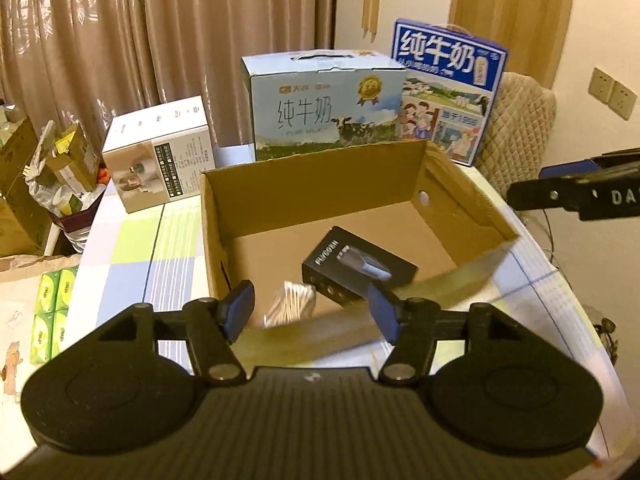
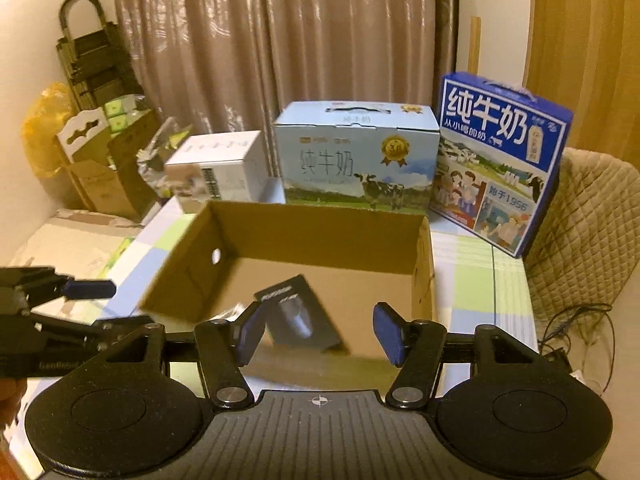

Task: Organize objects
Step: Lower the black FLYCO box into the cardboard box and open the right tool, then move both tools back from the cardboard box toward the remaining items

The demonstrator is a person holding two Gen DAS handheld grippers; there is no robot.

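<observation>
Looking along the left gripper [image 1: 310, 312], its blue pads are spread wide with nothing between them, poised above the near wall of an open cardboard box [image 1: 468, 216] that sits on a checked tablecloth [image 1: 132, 248]. Inside the box lie two things: a small black product box [image 1: 358, 266], tilted with one end propped up, and just beside it, toward the near wall, a blurred bundle of cotton swabs [image 1: 290, 306]. Behind the cardboard box stand a light-blue milk carton case [image 1: 324, 108], a dark-blue milk case [image 1: 448, 92] and a white appliance box [image 1: 160, 152]. Green tissue packs [image 1: 52, 316] lie off the table's left edge. The right gripper [image 1: 576, 190] pokes in from the right, beyond the box's right wall; from here I cannot tell how its jaws stand.

From the right wrist, the right gripper [image 2: 318, 330] shows its pads [image 2: 386, 332] well apart and empty, hovering over the near rim of the cardboard box [image 2: 320, 232]. The black product box [image 2: 298, 312] rests on the floor of the box below the gap; the swabs are mostly hidden behind the left pad. The left gripper [image 2: 86, 290] reaches in from the left, outside the box wall.

Both tools being empty above a box that already holds two items, the step looks like a release just finished or a search for the next item. The next move likely calls for turning toward something loose outside the box, since nothing graspable lies between either pair of pads.
</observation>
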